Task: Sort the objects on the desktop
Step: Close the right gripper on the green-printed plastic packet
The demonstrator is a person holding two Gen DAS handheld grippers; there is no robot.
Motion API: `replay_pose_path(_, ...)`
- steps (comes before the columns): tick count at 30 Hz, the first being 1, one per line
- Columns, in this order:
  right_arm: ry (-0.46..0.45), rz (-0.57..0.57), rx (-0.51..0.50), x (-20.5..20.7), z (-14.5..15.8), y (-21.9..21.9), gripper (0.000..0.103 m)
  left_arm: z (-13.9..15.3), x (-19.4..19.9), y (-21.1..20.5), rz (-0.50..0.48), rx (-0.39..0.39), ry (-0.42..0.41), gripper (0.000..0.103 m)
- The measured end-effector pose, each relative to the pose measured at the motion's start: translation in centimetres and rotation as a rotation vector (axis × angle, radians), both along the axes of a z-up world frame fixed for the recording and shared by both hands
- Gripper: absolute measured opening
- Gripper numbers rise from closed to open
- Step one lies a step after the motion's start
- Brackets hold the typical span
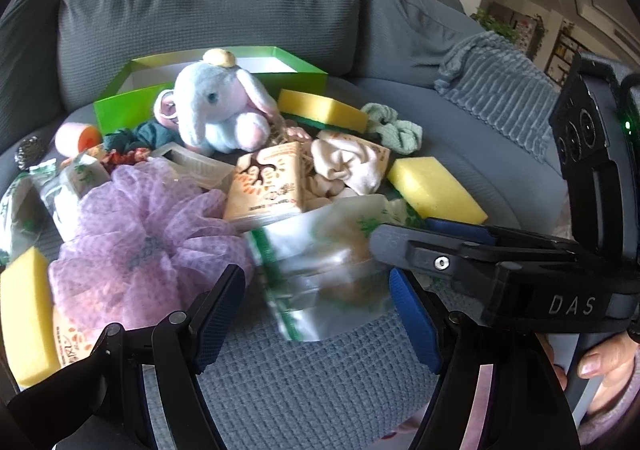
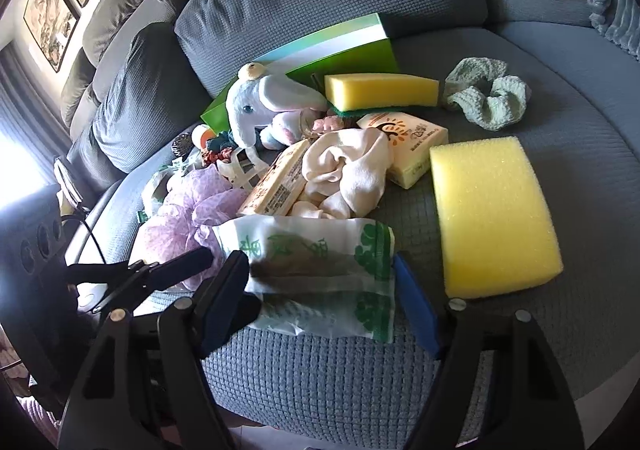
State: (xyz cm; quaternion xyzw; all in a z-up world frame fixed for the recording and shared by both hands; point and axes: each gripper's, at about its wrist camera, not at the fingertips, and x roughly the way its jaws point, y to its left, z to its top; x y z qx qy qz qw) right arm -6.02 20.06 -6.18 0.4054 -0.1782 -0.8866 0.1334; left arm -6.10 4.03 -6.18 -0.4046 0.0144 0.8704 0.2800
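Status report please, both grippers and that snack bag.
Right gripper open, straddling the clear green-printed plastic snack packet. Left gripper open, close alongside. Lilac mesh bath pouf crowds the left.

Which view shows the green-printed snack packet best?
The right wrist view: the snack packet lies sharp between the right gripper fingers, green print visible. In the left wrist view the packet is motion-blurred, with the right gripper reaching onto it.
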Motion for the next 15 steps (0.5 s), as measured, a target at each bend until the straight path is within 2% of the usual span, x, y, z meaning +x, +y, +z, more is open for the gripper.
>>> replay_pose_path(2, 0.005, 0.011, 0.011, -0.1, 0.1, -0.3, 0.072, -0.2, 0.1, 0.4, -0.020, -0.006, -0.004, 0.069)
replay_pose_path(4, 0.008, 0.013, 0.021, -0.2, 0.1, -0.5, 0.071, -0.3, 0.1, 0.5, -0.019, -0.012, 0.005, 0.069)
replay_pose_path(10, 0.005, 0.020, -0.014, -0.6, 0.0, 0.0, 0.064, -0.5, -0.6, -0.3, 0.006, 0.037, -0.031, 0.069)
replay_pose_path(15, 0.004, 0.035, -0.035, -0.7, 0.0, -0.2, 0.060, -1.1, -0.3, -0.2, 0.013, -0.010, -0.049, 0.069)
